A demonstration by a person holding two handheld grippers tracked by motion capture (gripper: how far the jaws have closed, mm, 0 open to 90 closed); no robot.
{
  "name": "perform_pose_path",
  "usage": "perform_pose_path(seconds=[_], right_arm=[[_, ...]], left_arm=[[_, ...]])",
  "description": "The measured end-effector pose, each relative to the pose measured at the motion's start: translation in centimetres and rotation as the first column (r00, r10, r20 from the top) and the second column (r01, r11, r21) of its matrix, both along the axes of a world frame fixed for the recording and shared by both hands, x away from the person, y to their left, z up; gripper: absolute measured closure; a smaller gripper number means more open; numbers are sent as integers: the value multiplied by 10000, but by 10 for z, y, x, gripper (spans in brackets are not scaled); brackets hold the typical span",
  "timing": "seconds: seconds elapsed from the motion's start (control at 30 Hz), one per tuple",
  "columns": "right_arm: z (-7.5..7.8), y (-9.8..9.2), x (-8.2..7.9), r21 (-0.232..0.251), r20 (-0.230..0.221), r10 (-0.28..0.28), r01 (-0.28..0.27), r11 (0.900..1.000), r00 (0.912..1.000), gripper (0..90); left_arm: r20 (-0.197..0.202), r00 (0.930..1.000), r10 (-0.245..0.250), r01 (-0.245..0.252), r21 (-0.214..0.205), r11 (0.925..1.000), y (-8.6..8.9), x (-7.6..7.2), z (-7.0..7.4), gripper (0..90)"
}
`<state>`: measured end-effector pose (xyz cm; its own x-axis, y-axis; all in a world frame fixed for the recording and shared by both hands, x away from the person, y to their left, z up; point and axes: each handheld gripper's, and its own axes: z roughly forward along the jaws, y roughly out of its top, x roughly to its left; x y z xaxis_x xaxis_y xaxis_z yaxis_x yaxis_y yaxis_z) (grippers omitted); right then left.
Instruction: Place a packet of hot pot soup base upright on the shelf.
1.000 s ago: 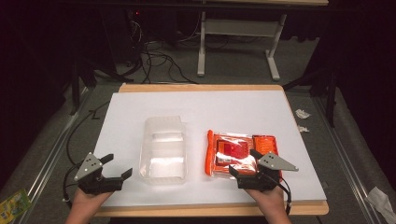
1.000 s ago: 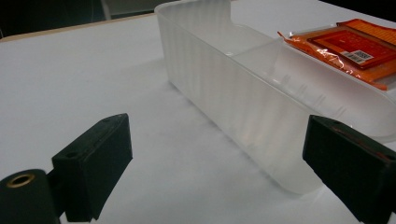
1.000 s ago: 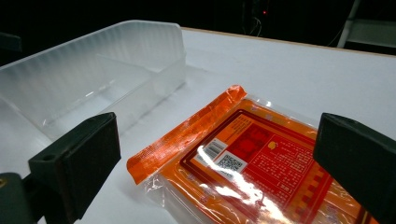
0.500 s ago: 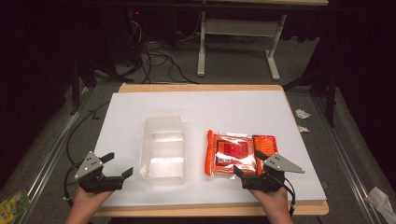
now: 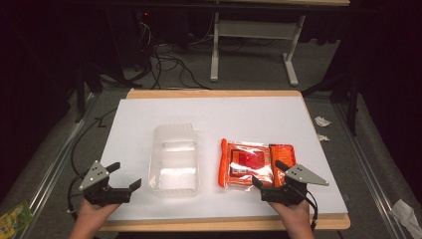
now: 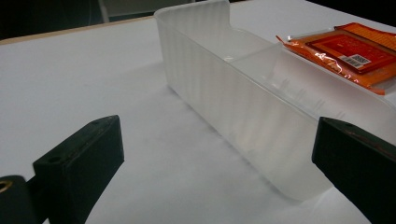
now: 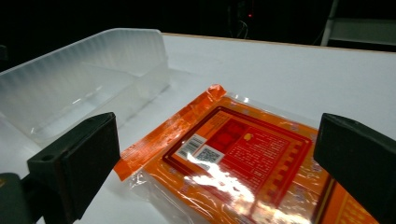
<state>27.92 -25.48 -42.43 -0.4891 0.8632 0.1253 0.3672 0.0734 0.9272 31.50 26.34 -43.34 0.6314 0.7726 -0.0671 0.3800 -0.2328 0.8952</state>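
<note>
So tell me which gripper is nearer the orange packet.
Right. The right gripper sits at the orange packet's near edge, fingers open. The left gripper is off beyond the clear plastic container.

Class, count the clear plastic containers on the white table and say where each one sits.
1. A clear plastic container sits on the white table, left of the orange packet and ahead of the left gripper. None seems hidden.
</note>
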Motion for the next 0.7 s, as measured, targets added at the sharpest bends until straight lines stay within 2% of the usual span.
perform_pose_path(seconds=[0.17, 0.27, 0.37, 0.53, 0.7], right_arm=[[0, -17, -2, -30, -82, -609, 609, 9981, 9981, 7], [-4, -32, -4, -8, -297, -1160, 1160, 9933, 9928, 9], [-11, -49, -7, 112, -741, -1776, 1789, 9838, 9813, 10], [-22, -73, -11, 328, -1531, -2548, 2626, 9644, 9548, 17], [-35, -83, -14, 801, -2451, -2544, 2810, 9564, 9355, 36]], left_arm=[[-23, 10000, 86, -86, -117, 9999, 1, 3, 2, 10], [22, 9999, 159, -158, -340, 9993, 2, 6, 4, 6], [10, 9999, 137, -137, -443, 9989, 1, 9, 3, 2], [-4, 10000, 44, -44, -441, 9990, -3, 13, 3, 2], [104, 9999, 68, -64, -405, 9992, -5, 14, 3, 6]])
